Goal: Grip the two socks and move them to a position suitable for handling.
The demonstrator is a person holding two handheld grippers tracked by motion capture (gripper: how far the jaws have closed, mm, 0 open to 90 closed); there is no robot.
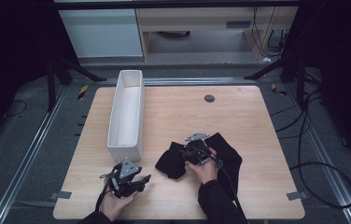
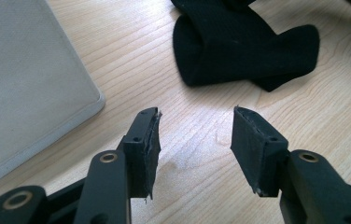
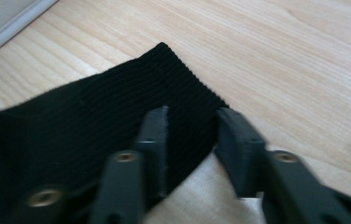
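Nearest me, the left gripper [image 1: 128, 179] rests low over the counter [image 2: 197, 154] with its fingers [image 2: 145, 144] spread and nothing between them. Just beyond their tips lies one bunched end of the black sock [image 2: 239, 46]; the white bin [image 1: 126, 114] stands off to their side.

The right gripper [image 3: 190, 135] is down on the ribbed cuff of the black sock [image 3: 94, 121]. Its fingers [image 3: 155, 140] straddle the cuff edge, partly closed, but the pads do not look pressed onto the cloth yet.

I judge this to be the grasping step on the sock. Next, the right fingers need to close fully on the cuff edge before any lift, likely towards the bin beyond.
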